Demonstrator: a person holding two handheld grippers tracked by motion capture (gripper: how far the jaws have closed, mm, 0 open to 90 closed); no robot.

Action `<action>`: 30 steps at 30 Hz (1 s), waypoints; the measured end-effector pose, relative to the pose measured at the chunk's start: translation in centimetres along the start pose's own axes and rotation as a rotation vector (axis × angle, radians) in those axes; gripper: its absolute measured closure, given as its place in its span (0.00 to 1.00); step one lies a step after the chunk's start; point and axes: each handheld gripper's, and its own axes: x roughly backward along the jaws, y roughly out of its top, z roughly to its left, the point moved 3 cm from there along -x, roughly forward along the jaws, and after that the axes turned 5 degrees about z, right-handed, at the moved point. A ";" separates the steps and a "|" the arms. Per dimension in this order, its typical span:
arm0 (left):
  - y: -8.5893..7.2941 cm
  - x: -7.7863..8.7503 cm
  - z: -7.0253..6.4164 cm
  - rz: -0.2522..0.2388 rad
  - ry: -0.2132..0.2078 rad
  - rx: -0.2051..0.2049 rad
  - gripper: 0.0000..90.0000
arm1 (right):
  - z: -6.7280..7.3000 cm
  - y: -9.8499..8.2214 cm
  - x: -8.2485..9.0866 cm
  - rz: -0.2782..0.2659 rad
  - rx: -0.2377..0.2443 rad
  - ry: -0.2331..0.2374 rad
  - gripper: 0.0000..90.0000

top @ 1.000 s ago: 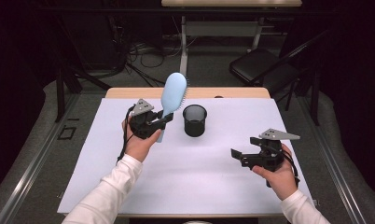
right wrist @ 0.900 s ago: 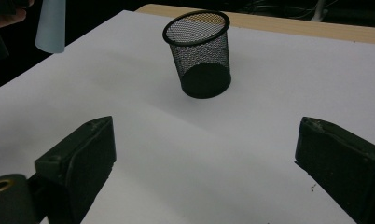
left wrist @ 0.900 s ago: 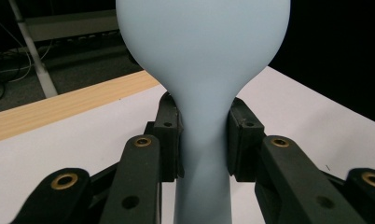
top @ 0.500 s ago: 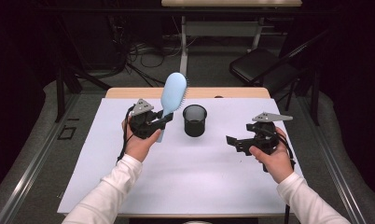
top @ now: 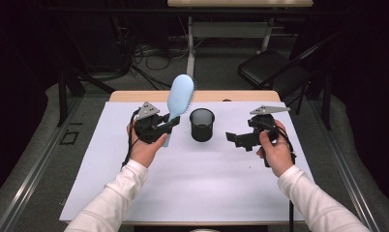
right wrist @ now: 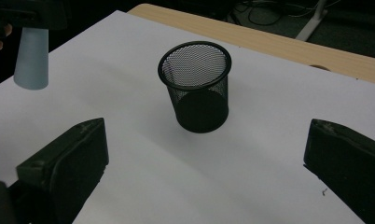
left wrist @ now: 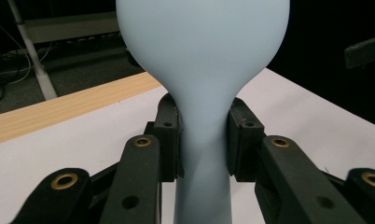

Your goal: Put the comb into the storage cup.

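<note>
My left gripper (top: pixel 169 124) pinched the brush (top: pixel 179 99) beside the cup (top: pixel 202 124); my right gripper (top: pixel 237 138), jaws just spread empty, faced it—next, probably steady the cup.

A pale wooden surface (top: pixel 134 96) carries a big white sheet (top: pixel 192 183) that covers nearly all of it — only a strip of wood shows at the far edge. One black mesh cup (top: pixel 202 124) stands upright on the sheet.

One hairbrush (top: pixel 179 96), one mesh cup (top: pixel 202 124), two claws.
</note>
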 end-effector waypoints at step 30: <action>0.8 -0.8 -0.9 -0.018 -0.017 -0.006 0.78 | 1.0 6.2 -1.1 0.023 -0.002 0.043 0.00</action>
